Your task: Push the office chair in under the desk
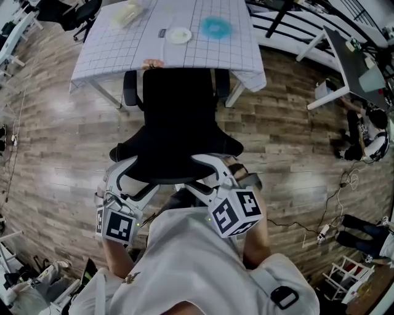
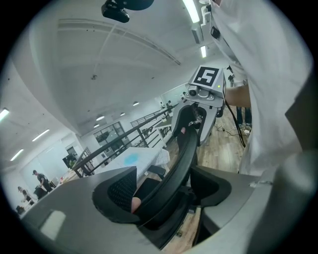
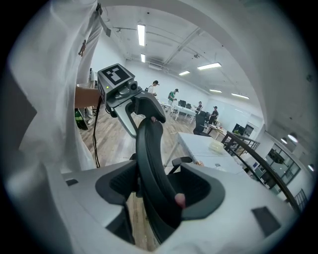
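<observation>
A black office chair (image 1: 178, 123) stands in front of me with its seat partly under the desk (image 1: 123, 52), which is covered by a grid-patterned cloth. Its backrest top is nearest to me. My left gripper (image 1: 126, 163) clasps the backrest's left end, and my right gripper (image 1: 215, 163) clasps its right end. In the left gripper view the backrest (image 2: 181, 149) runs between the jaws of the left gripper (image 2: 166, 191), pads against it. The right gripper view shows the same: the backrest (image 3: 149, 154) fills the gap of the right gripper (image 3: 159, 188).
On the desk lie a white plate (image 1: 179, 35), a blue round item (image 1: 216, 27) and a pale object (image 1: 126, 13). Another desk (image 1: 360, 67) stands at the right, with a person (image 1: 369, 135) beside it. Cables (image 1: 332, 209) trail over the wooden floor.
</observation>
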`<state>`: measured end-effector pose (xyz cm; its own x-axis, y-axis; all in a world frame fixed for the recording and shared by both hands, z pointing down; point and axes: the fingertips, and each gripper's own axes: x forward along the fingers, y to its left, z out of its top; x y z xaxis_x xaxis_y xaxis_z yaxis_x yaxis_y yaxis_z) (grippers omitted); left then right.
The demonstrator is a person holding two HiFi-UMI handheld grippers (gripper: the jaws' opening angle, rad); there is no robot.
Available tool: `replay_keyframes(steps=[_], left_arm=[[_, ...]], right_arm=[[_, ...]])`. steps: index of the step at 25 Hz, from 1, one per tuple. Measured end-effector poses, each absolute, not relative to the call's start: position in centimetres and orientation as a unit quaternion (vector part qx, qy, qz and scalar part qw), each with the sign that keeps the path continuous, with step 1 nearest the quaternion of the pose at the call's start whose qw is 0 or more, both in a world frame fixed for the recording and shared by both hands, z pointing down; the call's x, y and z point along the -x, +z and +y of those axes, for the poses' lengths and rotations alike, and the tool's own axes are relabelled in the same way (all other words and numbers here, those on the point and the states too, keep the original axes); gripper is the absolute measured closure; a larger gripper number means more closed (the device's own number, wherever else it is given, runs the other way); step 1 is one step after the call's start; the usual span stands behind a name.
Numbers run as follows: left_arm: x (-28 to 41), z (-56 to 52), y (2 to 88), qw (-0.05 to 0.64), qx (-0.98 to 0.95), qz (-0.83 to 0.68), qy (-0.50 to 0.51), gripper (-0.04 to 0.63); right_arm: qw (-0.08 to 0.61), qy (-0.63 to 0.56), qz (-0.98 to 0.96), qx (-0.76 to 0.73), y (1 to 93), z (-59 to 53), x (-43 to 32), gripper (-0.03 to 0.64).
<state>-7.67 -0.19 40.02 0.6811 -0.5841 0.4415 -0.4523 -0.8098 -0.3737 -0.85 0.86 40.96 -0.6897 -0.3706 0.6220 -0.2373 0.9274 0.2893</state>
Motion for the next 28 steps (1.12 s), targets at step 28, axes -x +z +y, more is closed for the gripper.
replay_keyframes(steps=[28], left_arm=[[7.5, -6.9, 39.9, 0.125, 0.912, 0.272, -0.281, 0.261]], right_arm=[[0.351, -0.096, -0.914, -0.179, 40.8, -6.0, 0.7, 0.342]])
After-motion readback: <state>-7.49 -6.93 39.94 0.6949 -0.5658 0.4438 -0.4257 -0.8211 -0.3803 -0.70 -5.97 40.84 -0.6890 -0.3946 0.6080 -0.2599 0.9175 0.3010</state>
